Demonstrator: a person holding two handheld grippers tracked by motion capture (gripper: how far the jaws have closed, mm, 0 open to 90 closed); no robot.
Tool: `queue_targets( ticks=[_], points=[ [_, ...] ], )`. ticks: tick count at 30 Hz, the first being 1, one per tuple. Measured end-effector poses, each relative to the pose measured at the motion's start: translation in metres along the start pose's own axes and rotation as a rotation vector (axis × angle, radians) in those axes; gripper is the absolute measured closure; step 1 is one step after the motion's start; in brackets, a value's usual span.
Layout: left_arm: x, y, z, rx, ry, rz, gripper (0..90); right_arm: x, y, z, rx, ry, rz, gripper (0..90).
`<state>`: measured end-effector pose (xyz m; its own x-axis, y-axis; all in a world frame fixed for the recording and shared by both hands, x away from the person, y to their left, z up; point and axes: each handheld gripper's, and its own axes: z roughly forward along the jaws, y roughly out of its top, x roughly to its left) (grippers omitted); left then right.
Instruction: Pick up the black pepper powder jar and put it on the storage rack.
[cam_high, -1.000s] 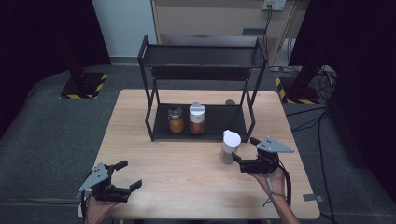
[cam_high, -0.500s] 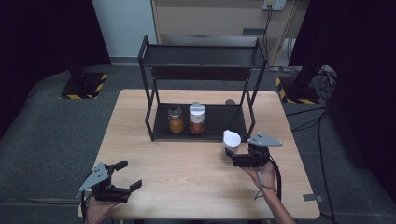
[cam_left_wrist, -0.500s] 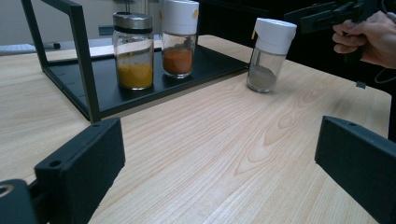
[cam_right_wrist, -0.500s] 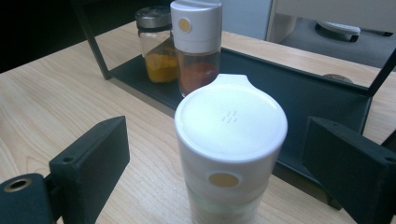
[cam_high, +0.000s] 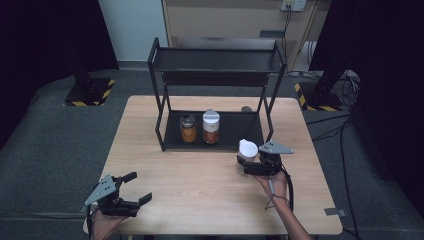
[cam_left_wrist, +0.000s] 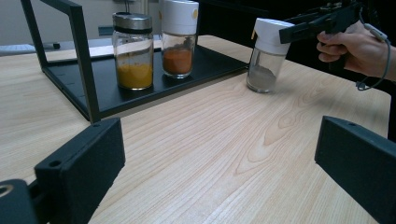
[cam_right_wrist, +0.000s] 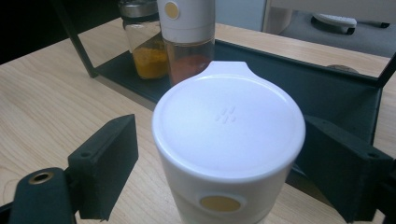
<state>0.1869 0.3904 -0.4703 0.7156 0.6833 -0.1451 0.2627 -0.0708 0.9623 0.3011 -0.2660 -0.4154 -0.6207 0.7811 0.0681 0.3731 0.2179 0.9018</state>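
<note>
Spice jar (cam_high: 247, 152): white-capped, grey powder inside, upright on the wooden table (cam_high: 200, 195) just in front of the black rack's (cam_high: 215, 60) right leg.
Right gripper (cam_high: 243, 166): its jaws have just been closing and now flank the jar's white cap; a gap shows on one side, so no firm clamp yet.
Left gripper (cam_high: 136, 189): jaws spread wide, holding nothing, at the table's near left corner.
Rack shelf: an orange-powder jar (cam_high: 188, 128) and a red-powder jar (cam_high: 210, 126) stand side by side.
</note>
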Motion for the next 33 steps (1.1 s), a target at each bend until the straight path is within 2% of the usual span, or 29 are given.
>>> queue_targets(
  ticks=[3, 8, 22, 26, 33],
  points=[
    [0.0, 0.0, 0.0, 0.0, 0.0, 0.0, 1.1, -0.001, -0.001, 0.004, 0.001, 0.001, -0.001, 18.1],
    [0.0, 0.0, 0.0, -0.001, 0.0, -0.001, 1.1, 0.0, -0.006, 0.008, -0.011, -0.009, -0.006, 29.5],
    [0.0, 0.0, 0.0, -0.002, 0.0, 0.0, 1.1, 0.008, -0.01, 0.008, -0.034, -0.045, -0.037, 30.8],
    [0.0, 0.0, 0.0, -0.001, -0.001, 0.0, 1.1, 0.008, -0.007, 0.006, -0.04, -0.04, -0.034, 30.9],
    [0.0, 0.0, 0.0, -0.001, -0.002, 0.001, 1.1, 0.01, 0.009, 0.003, -0.051, -0.029, -0.054, 30.8]
  ],
)
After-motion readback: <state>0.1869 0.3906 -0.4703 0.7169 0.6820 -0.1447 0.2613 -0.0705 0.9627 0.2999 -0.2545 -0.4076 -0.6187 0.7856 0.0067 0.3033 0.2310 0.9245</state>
